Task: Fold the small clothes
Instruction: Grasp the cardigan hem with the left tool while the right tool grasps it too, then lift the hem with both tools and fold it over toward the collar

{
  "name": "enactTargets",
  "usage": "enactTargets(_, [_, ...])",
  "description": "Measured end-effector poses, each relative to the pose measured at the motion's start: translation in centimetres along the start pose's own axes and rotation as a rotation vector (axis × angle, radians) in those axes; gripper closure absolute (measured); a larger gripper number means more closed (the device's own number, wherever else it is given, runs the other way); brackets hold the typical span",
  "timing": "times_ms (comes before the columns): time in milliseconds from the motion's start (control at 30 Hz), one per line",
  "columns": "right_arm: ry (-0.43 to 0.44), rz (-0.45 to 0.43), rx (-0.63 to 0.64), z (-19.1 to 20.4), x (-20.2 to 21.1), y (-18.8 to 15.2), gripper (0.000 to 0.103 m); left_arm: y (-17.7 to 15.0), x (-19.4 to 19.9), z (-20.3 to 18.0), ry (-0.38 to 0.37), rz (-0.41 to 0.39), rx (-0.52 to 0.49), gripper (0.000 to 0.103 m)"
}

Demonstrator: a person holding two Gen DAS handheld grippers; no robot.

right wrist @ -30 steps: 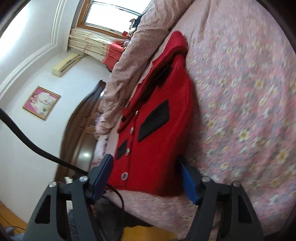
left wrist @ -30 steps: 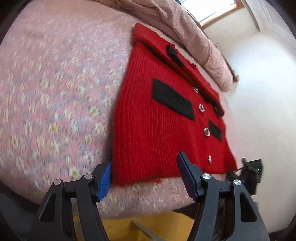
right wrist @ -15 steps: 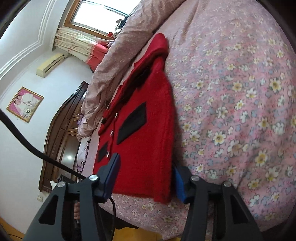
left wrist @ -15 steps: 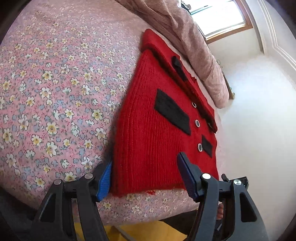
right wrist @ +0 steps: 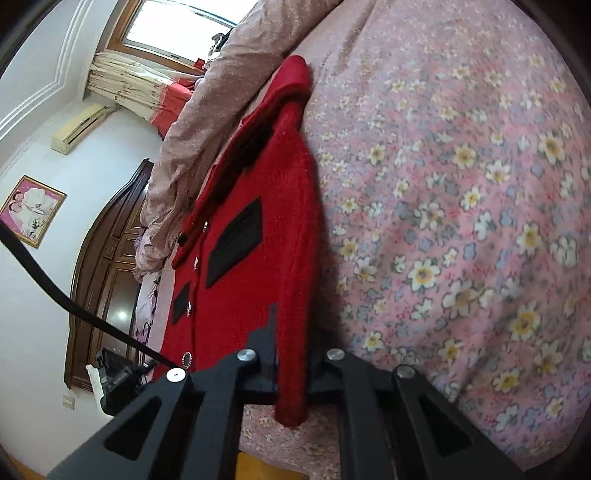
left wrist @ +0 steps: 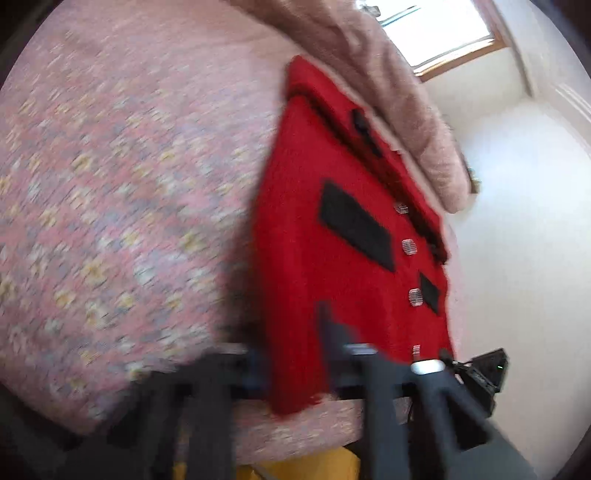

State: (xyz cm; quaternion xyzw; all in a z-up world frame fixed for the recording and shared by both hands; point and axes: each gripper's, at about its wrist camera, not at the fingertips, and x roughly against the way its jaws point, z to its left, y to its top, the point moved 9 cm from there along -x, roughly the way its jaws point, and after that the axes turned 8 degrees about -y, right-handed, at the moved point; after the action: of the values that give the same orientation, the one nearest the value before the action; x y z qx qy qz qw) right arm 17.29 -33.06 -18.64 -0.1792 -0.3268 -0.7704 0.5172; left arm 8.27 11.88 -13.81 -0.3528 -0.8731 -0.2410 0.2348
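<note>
We see a red cardigan (right wrist: 255, 258) lying flat on a floral bedsheet (right wrist: 461, 221), hem at the near bed edge, collar toward the far side by a pink duvet (right wrist: 207, 122). It has black pocket patches and silver buttons down the front.

Right gripper (right wrist: 291, 365) pinches the hem corner on its side of the cardigan: the jaws sit pressed against the red knit from both sides, and a tab of knit hangs below them over the bed edge. The fold line of the garment runs straight away from that grip.

Left wrist view is heavily motion-blurred. Left gripper (left wrist: 295, 369) sits at the other hem corner (left wrist: 291, 398), with red knit between its fingers and a bit of the corner drooping below. The jaws look drawn in on the fabric, pinching it, though blur softens the edges.

In the left view we also spot the other gripper's black body (left wrist: 484, 369) at the far hem corner. A window (right wrist: 177, 29), curtain (right wrist: 122, 85), wall AC unit (right wrist: 79, 127), framed picture (right wrist: 31, 210) and dark wooden wardrobe (right wrist: 110, 280) show in the right view. A black cable (right wrist: 74, 306) crosses that view at left.
</note>
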Motion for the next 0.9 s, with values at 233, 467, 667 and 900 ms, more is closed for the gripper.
enactTargets(233, [-0.021, -0.050, 0.075, 1.9, 2.4, -0.8, 0.097, 0.0, 2.6, 0.0, -0.086, -0.036, 0.055, 0.102])
enactTargets(467, [0.005, -0.076, 0.109, 3.2, 5.8, -2.7, 0.098, -2.4, 5.3, -1.0, -0.092, -0.018, -0.017, 0.102])
enactTargets(667, [-0.013, -0.065, 0.139, 3.5, 9.1, -7.6, 0.097, -5.1, 8.5, -0.1, -0.083, 0.011, -0.020, 0.102])
enactTargets(900, [-0.120, -0.073, 0.190, 3.3, 8.3, -7.6, 0.096, -4.3, 7.3, -0.6, -0.002, -0.014, -0.092, 0.102])
